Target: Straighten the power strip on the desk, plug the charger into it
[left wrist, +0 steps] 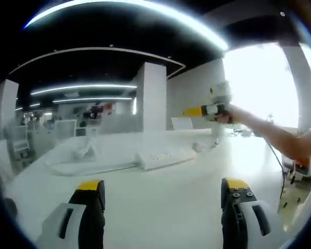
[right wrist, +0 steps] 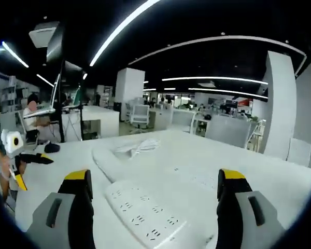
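The white power strip (right wrist: pixel 145 215) lies flat on the white desk (right wrist: pixel 259 176), between the right gripper (right wrist: pixel 153 194)'s spread, empty jaws, its long axis running from lower right to upper left. A coiled white cable (right wrist: pixel 137 147) lies beyond. The left gripper (left wrist: pixel 163 194)'s jaws are also spread, empty.

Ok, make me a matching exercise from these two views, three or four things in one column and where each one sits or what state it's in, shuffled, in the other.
Things:
1. power strip
2. white cable
3. left gripper
4. right gripper

Places or states:
A. bundled on the desk, beyond the strip
B. open, over bare desk, strip farther off
C. lying flat on the desk, sockets up
D. open, with the strip just ahead between its jaws

Pairs: 1-C, 2-A, 3-B, 4-D
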The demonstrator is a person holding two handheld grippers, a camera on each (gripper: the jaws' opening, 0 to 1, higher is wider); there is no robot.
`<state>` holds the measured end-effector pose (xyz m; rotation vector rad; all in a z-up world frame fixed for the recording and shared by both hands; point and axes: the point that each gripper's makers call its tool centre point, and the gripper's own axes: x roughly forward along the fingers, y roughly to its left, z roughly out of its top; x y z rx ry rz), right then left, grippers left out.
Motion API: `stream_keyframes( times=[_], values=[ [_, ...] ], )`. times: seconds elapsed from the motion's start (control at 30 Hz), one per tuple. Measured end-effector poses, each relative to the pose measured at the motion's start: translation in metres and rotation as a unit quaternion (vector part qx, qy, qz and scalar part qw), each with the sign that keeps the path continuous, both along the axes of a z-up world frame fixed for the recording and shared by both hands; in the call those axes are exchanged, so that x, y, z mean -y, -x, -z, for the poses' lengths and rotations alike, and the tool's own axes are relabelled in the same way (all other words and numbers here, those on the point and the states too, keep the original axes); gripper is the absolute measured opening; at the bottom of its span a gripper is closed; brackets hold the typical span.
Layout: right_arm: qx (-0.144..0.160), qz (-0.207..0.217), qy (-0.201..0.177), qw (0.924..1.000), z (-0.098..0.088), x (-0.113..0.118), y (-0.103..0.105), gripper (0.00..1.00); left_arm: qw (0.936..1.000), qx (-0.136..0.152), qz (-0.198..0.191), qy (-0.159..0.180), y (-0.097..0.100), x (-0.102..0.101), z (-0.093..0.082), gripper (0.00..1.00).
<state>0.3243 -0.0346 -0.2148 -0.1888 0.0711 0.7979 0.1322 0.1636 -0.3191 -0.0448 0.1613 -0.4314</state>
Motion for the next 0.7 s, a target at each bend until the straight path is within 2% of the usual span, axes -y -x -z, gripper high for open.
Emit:
stream_keyframes(
  times=[0.03,0.1,0.17,0.27,0.33,0.47,0.7],
  values=[
    [0.0,0.011,-0.007,0.9999,-0.002,0.007,-0.003,1.0,1.0,-0.001,0.001,0.001,0.0,0.001,0.001,0.96],
    [0.021,0.016,-0.037,0.9989,-0.013,0.012,0.011,1.0,1.0,-0.003,0.004,0.002,-0.001,0.002,0.002,0.96],
    [0.027,0.021,-0.061,0.9975,-0.019,0.02,0.025,1.0,1.0,-0.004,0.005,0.003,-0.001,0.002,0.003,0.96],
    [0.039,0.042,-0.078,0.9953,-0.022,0.034,0.036,0.99,1.0,-0.003,0.004,0.006,-0.002,0.001,0.002,0.96],
    [0.046,0.048,-0.087,0.994,-0.02,0.04,0.045,1.0,1.0,-0.003,0.004,0.007,-0.003,0.001,0.003,0.96],
    [0.055,0.062,-0.081,0.9933,-0.011,0.05,0.057,1.0,1.0,-0.004,0.006,0.007,-0.004,0.001,0.003,0.96],
    [0.045,0.082,-0.098,0.9908,0.008,0.065,0.074,0.98,0.9999,-0.003,0.004,0.011,-0.007,-0.001,0.004,0.96]
  ],
)
